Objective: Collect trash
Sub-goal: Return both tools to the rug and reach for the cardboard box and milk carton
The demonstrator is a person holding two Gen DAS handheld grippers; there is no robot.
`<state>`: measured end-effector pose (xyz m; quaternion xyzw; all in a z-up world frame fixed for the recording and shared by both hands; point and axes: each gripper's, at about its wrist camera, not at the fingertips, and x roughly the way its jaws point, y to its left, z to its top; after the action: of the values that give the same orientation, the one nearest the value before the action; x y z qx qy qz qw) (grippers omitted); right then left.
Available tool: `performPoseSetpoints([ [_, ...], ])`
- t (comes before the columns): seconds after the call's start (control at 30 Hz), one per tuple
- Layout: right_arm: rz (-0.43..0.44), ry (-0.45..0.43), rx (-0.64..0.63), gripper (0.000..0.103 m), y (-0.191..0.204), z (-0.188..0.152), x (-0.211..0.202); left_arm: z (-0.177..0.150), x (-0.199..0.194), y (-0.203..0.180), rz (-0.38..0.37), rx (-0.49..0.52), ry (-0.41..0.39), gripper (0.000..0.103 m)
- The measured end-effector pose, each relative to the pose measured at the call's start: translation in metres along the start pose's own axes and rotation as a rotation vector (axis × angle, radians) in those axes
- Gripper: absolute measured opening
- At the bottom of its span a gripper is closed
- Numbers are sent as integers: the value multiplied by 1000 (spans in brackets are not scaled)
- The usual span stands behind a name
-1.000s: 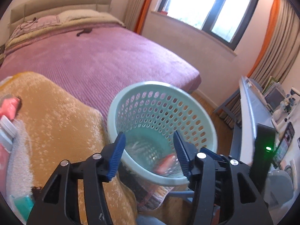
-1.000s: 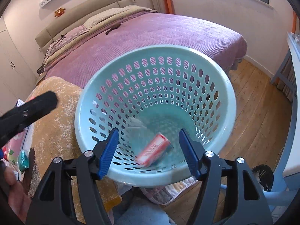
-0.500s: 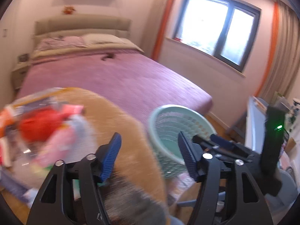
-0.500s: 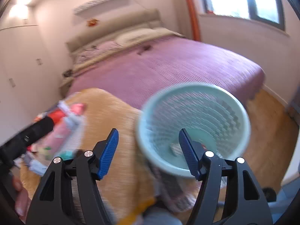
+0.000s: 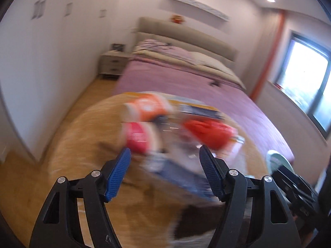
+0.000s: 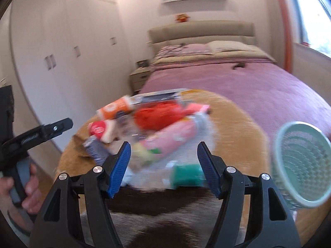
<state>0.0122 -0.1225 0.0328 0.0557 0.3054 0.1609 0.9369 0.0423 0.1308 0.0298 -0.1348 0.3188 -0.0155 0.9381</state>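
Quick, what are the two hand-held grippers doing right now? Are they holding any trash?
Left hand-held gripper: jaws opening, nothing between them.
Right hand-held gripper: open, holding nothing.

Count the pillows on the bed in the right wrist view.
2. A pink pillow lies at the head of the bed, on the left in the picture. A beige pillow lies beside it on the right. The picture is blurred, so more may be hidden behind them.

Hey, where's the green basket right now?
In the right wrist view the basket sits at the far right edge, beside the orange blanket holding the trash pile, at the foot of the purple bed.
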Motion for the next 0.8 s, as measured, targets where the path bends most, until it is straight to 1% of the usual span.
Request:
performPoseSetpoints([
  [0.07,25,13,-32,63,17,-2,9,4,0,27,34,-52,8,67],
  [0.17,62,49,-68,63,39,-7,23,5,3,53,67,-110,34,67],
  [0.3,99,89,-108,63,60,-13,44,4,16,74,53,-176,98,67],
  [0.4,104,118,-140,63,69,-17,58,3,34,78,39,-208,143,68],
  [0.43,106,126,-147,63,72,-17,60,2,43,82,26,-234,162,72],
  [0.47,107,136,-156,63,74,-19,63,3,47,84,24,-255,170,74],
  [0.53,108,151,-170,63,78,-22,69,2,56,88,27,-284,182,74],
  [0.63,104,174,-178,63,79,-26,78,2,71,86,40,-300,198,74],
  [0.73,112,192,-170,63,76,-28,83,5,80,82,81,-291,199,74],
  [0.8,115,211,-170,63,76,-30,87,5,85,77,130,-266,200,74],
])
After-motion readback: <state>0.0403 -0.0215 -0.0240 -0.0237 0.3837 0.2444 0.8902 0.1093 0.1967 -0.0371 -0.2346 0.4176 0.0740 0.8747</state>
